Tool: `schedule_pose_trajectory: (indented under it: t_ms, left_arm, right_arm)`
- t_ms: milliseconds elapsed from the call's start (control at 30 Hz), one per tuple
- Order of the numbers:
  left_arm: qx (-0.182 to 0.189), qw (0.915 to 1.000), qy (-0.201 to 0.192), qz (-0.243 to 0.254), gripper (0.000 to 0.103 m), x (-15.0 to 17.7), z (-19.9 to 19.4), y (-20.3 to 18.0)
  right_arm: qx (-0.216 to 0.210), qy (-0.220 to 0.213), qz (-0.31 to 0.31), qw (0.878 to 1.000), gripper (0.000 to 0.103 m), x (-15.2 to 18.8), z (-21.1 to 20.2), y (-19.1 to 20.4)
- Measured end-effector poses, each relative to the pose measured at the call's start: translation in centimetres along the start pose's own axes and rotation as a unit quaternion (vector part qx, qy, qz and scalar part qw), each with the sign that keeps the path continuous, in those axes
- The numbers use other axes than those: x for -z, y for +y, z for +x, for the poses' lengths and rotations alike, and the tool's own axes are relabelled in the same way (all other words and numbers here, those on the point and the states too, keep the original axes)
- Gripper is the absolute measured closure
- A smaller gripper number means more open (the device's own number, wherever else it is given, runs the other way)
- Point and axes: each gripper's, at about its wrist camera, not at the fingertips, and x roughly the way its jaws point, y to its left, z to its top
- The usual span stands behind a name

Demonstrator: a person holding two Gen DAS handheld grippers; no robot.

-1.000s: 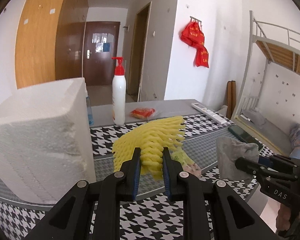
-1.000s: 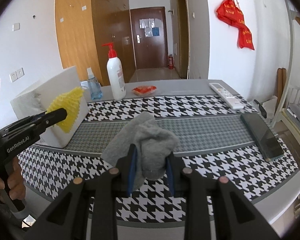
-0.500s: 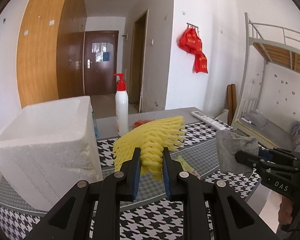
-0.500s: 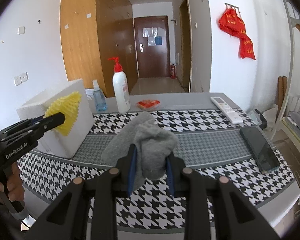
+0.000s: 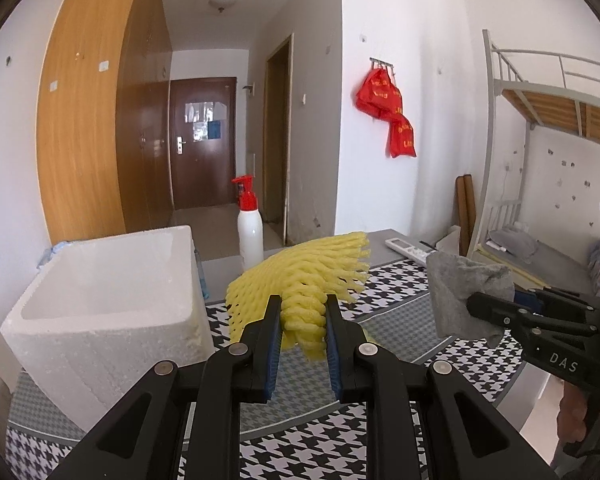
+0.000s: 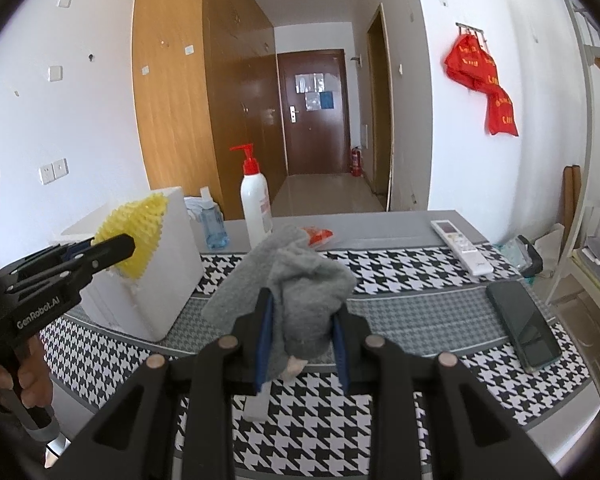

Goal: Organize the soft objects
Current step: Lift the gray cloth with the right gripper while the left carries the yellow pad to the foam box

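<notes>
1. The left gripper [image 5: 300, 332] is pinching the yellow foam net [image 5: 300, 280], its pads pressed into the net's near end.
2. That net runs long-ways forward and up from the gripper, its frayed tips fanning out to the right, clear above the bench [image 5: 400, 312].
3. The white foam box [image 5: 108, 304] sits just left of the left gripper.
4. The right gripper [image 6: 302, 332] is clamped on the grey cloth [image 6: 292, 276], which bunches forward and upward and droops below the pads.
</notes>
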Motion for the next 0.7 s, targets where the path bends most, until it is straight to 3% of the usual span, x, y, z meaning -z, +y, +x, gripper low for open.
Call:
schedule_pose_trajectory:
  t_ms: [700]
  left_arm:
    - [-0.018, 0.9988, -0.041, 0.019, 0.082, -2.4, -2.0, 0.6]
  right_arm:
    - [-0.02, -0.034, -0.01, 0.999, 0.072, -2.4, -0.1, 1.2]
